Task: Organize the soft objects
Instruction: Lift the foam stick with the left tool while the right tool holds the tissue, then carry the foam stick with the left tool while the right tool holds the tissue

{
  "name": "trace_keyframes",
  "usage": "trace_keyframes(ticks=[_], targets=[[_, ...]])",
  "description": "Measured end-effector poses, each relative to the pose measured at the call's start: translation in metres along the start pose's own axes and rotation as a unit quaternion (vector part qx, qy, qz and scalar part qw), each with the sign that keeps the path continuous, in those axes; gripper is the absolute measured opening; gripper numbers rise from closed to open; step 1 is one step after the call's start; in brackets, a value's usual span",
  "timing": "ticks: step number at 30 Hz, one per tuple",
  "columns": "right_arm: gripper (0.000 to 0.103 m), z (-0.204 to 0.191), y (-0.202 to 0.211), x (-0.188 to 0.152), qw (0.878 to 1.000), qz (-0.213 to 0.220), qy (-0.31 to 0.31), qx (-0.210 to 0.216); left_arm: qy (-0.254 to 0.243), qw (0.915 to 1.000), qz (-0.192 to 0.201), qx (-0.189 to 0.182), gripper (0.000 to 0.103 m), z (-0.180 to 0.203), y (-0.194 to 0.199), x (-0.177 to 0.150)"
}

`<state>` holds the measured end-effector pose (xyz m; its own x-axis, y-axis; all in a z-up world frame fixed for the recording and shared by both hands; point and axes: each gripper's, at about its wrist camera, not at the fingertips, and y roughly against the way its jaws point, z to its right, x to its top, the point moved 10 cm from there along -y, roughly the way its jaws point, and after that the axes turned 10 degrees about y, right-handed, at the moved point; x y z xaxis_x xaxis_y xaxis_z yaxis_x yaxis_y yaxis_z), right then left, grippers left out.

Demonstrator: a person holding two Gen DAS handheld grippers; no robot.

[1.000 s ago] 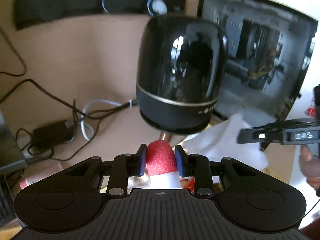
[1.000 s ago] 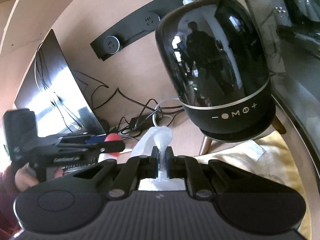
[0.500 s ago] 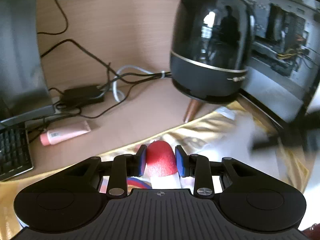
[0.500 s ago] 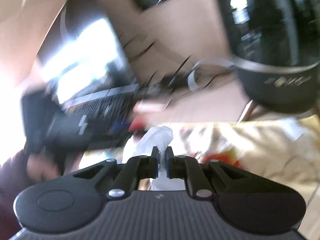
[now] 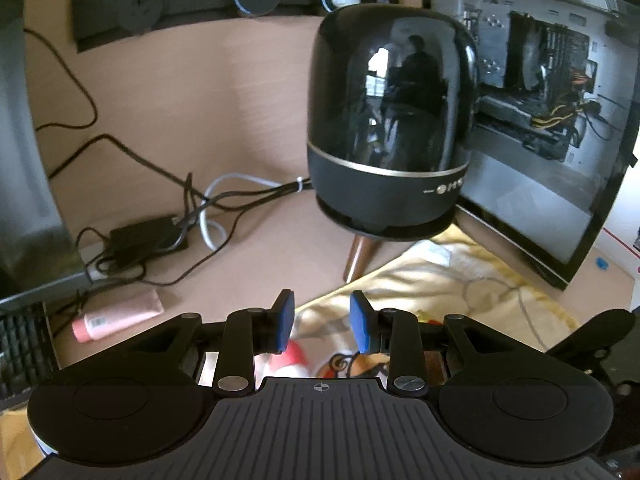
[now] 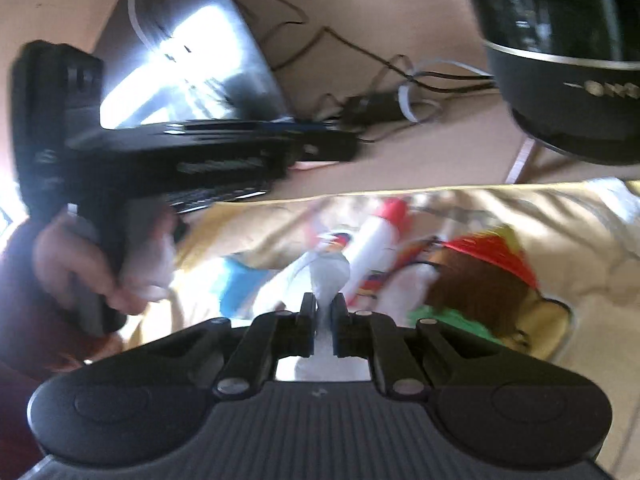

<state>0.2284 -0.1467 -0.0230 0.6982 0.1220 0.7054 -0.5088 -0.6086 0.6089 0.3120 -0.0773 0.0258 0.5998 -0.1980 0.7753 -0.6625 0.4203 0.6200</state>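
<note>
My left gripper [image 5: 322,322] stands open above a yellow printed cloth [image 5: 460,284], with nothing between its blue pads. A red-tipped white soft toy [image 5: 294,354] lies just below and behind the pads. The right wrist view shows that toy [image 6: 380,236] lying on the yellow cloth [image 6: 560,232] beside a brown plush with a red and green trim [image 6: 480,280]. My right gripper [image 6: 323,308] is shut on a bunched white cloth [image 6: 326,276]. The left gripper's body [image 6: 180,156] hangs to the left there, held by a hand [image 6: 76,260].
A glossy black speaker [image 5: 392,120] on wooden legs stands at the back. A glass-sided computer case [image 5: 532,112] is to its right. Cables and a black adapter [image 5: 144,232] lie at the left, with a pink tube [image 5: 118,316], a keyboard [image 5: 20,344] and a monitor [image 6: 188,60].
My left gripper has opened and let go of the red-tipped toy, which now lies on the yellow cloth. The right gripper has swung downward, still shut on the white cloth.
</note>
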Motion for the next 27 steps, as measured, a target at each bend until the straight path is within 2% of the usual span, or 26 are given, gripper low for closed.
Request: trace_keyframes(ticks=[5,10,14,18,22,25,27], targets=[[0.009,0.022,0.01,0.0,0.999,0.008,-0.004,-0.04,-0.008,0.9999,-0.011,0.002,0.035,0.002,-0.008,-0.001],[0.009,0.042,0.025,0.004,0.998,0.028,-0.021,-0.059,-0.017,0.9993,-0.029,0.018,0.035,-0.002,-0.013,-0.007],[0.009,0.042,0.023,0.014,0.998,0.042,-0.041,-0.034,-0.038,0.9981,-0.033,0.037,0.046,-0.004,-0.013,-0.013],[0.009,0.03,0.002,0.025,0.999,0.037,-0.01,-0.038,-0.044,0.9967,-0.042,0.053,0.054,-0.017,-0.005,-0.025],[0.009,0.02,-0.02,0.029,0.999,0.03,-0.011,-0.015,-0.044,0.9957,-0.065,0.049,0.062,-0.034,0.014,-0.058],[0.009,0.007,-0.041,0.026,1.0,0.005,0.005,0.022,-0.063,0.9922,-0.1,0.038,0.065,-0.028,0.023,-0.097],[0.009,0.004,-0.058,0.02,0.999,-0.023,0.033,0.012,-0.082,0.989,-0.117,0.038,0.07,-0.019,0.023,-0.118]])
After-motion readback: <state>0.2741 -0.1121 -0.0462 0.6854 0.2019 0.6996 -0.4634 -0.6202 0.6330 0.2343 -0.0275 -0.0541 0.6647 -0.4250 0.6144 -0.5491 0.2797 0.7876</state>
